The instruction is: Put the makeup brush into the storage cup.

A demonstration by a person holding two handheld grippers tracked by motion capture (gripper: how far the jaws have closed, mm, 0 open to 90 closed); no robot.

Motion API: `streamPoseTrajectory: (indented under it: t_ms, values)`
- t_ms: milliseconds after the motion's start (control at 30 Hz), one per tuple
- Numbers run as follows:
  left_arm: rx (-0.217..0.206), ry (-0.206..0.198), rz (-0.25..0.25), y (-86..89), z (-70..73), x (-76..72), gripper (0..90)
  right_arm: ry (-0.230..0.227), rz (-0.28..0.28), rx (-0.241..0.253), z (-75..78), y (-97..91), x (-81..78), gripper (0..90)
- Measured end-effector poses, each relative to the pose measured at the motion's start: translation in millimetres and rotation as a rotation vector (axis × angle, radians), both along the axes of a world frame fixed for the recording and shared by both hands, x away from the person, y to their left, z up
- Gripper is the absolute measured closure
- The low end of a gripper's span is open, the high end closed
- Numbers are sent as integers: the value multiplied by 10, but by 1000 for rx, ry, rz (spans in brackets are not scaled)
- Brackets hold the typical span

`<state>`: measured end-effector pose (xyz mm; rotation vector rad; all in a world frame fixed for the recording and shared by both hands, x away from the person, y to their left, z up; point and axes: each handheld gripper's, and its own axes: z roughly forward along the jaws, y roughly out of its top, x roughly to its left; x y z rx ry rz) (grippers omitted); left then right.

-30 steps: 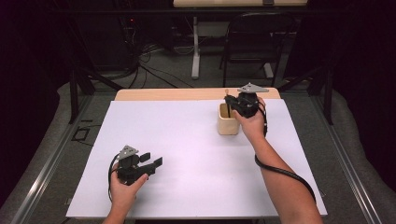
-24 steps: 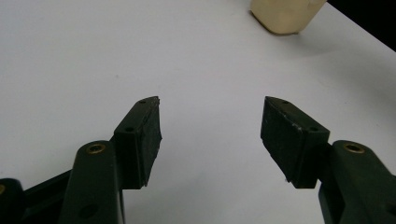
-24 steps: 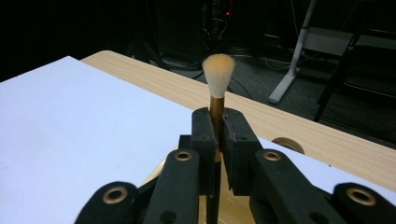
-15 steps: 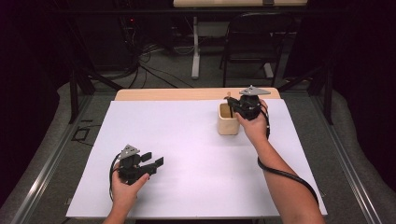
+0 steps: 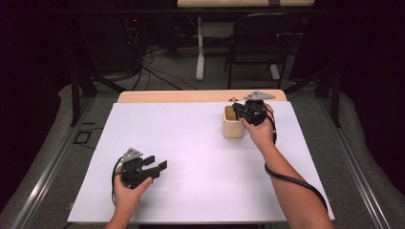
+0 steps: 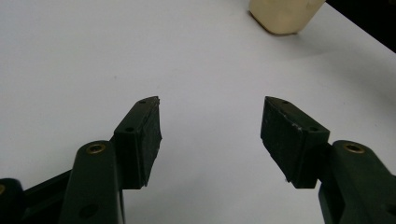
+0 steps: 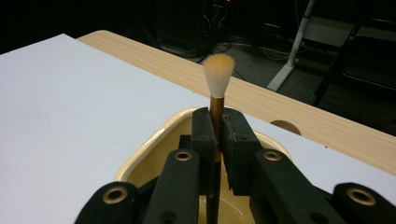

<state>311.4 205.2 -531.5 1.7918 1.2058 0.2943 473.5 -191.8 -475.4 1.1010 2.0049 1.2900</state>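
A small brush point(image 7: 217, 79) with a brown handle and a pale orange tuft stands upright, bristles up, between the jaws of my right gripper point(image 7: 216, 128), which is shut on its handle. The brush's lower end reaches down into a cream cup point(image 7: 154, 149). In the high view the right gripper point(image 5: 239, 109) hangs over that cup point(image 5: 232, 130) at the table's far right. My left gripper point(image 5: 156, 162) rests low at the near left, jaws wide apart with nothing between them. Its pads point(image 6: 147, 135) frame bare white table, and the cup point(image 6: 285, 16) sits far off.
A white sheet point(image 5: 191, 157) covers most of the table, with a strip of bare wood point(image 5: 167, 97) along the far edge. Behind the table are a dark chair point(image 5: 260, 45) and a desk leg point(image 5: 199, 52). A black cable point(image 5: 291, 179) trails from the right gripper.
The right gripper has shifted slightly over the cup with the brush. The left gripper has stayed where it was.
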Motion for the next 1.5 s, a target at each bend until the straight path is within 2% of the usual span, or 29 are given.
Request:
streamPoseTrajectory:
  t_ms: [333, 700, 1000, 1400, 1433, 1500]
  values:
    - [-1, -5, 1, 2, 10, 1, 382, 18, 1, 5, -30, -14, -16, 839]
    - [-1, -3, -1, 5, 16, 1, 382, 16, 0, 9, -42, -21, -12, 839]
    - [-1, -7, 1, 0, 15, 0, 382, 12, 4, -6, -41, -18, -13, 836]
    - [-4, -8, 0, 1, 16, 1, 382, 22, 3, 0, -79, -30, -13, 706]
    - [2, -6, 1, 1, 19, 0, 382, 30, 5, -3, -72, -38, -18, 683]
    - [1, -4, -1, 4, 21, 1, 382, 14, -3, 8, -73, -43, -17, 625]
